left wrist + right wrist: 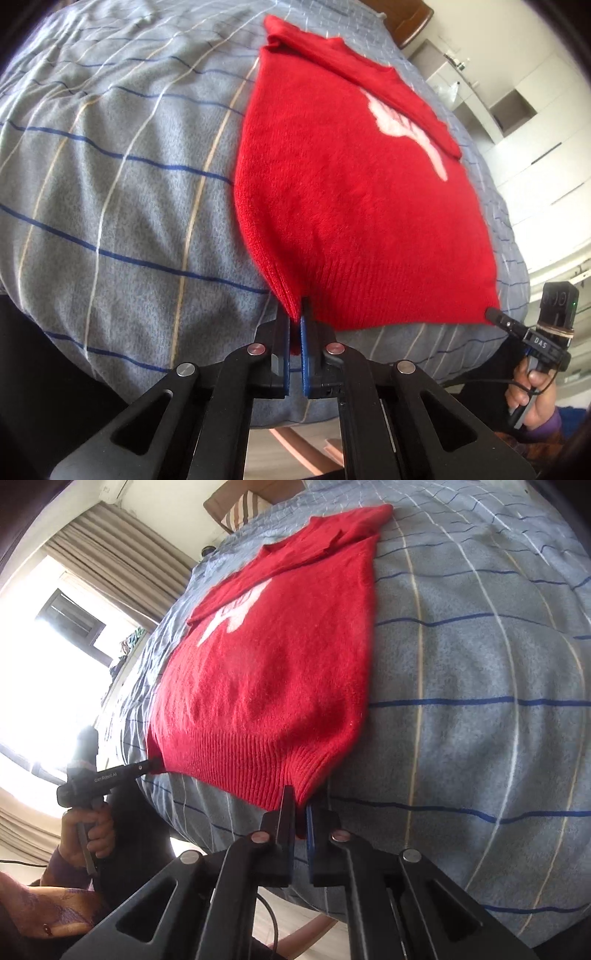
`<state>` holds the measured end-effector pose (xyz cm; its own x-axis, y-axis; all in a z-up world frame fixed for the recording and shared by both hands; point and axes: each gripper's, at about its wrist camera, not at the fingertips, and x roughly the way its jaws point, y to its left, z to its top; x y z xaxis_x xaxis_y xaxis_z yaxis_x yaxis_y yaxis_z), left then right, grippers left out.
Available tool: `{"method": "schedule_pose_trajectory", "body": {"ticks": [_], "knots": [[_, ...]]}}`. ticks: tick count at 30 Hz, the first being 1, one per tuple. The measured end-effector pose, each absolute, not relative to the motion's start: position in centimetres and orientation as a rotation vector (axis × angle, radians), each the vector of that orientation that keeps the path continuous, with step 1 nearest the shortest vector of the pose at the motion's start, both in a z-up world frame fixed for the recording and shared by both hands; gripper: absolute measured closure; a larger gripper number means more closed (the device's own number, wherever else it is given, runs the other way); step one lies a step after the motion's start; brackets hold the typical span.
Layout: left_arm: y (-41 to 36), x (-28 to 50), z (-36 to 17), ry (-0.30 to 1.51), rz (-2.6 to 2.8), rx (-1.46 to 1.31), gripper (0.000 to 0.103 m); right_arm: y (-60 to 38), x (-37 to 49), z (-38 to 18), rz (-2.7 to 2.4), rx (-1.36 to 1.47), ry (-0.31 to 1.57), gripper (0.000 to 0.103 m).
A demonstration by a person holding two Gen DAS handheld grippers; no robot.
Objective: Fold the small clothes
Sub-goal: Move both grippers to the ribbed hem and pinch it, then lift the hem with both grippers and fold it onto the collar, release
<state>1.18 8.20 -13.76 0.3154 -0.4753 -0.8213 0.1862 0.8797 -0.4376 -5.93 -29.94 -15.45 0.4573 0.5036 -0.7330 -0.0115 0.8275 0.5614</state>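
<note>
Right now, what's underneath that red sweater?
The red sweater lies on a grey-blue checked quilt spread over a bed. The left gripper and right gripper pinch its two hem corners. Whatever lies directly beneath the knit is covered.

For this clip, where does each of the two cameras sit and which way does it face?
Left wrist: on the left gripper, facing down along its fingers at the red sweater hem on the plaid bedcover; right gripper and hand visible.
Right wrist: on the right gripper, facing the hem's other corner; left gripper and hand visible.
Shared: sweater, bedcover, both grippers shut on the hem.
</note>
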Motion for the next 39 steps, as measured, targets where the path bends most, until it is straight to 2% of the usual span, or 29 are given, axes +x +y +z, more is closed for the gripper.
{"method": "schedule_pose_trajectory", "body": {"ticks": [6, 12, 19, 24, 25, 27, 28, 29, 30, 34, 39], "knots": [[10.1, 2.6, -7.2, 0.936, -0.547, -0.456, 0.101, -31.4, -5.8, -10.6, 0.37, 0.584, 0.895, 0.098], [7.2, 13.0, -3.0, 0.782, -0.544, -0.405, 0.101, -33.4, 3.2, -7.1, 0.314, 0.524, 0.739, 0.098], [2.5, 27.2, -4.2, 0.798, -0.416, -0.376, 0.101, -35.7, 19.5, -6.8, 0.222, 0.496, 0.725, 0.098], [0.3, 33.2, -6.7, 0.837, -0.336, -0.305, 0.1, -37.3, 27.4, -9.4, 0.143, 0.481, 0.775, 0.098], [0.1, 34.1, -7.2, 0.84, -0.318, -0.297, 0.098, -37.5, 28.5, -10.1, 0.137, 0.491, 0.783, 0.098], [0.2, 35.2, -8.0, 0.86, -0.253, -0.291, 0.082, -37.8, 30.0, -11.3, 0.133, 0.523, 0.793, 0.094], [0.6, 35.7, -8.3, 0.876, -0.217, -0.297, 0.055, -37.9, 30.5, -11.6, 0.117, 0.526, 0.8, 0.08], [1.1, 35.9, -8.4, 0.879, -0.187, -0.312, 0.032, -38.0, 30.7, -11.8, 0.1, 0.525, 0.802, 0.071], [2.0, 35.7, -8.4, 0.865, -0.161, -0.334, 0.027, -38.2, 30.8, -11.7, 0.096, 0.531, 0.794, 0.058], [3.8, 32.9, -7.6, 0.842, -0.181, -0.344, 0.025, -37.8, 28.4, -9.9, 0.115, 0.469, 0.749, 0.057], [3.3, 25.5, -7.5, 0.844, -0.282, -0.189, 0.019, -33.0, 22.2, -8.8, 0.279, 0.262, 0.806, 0.056]]}}
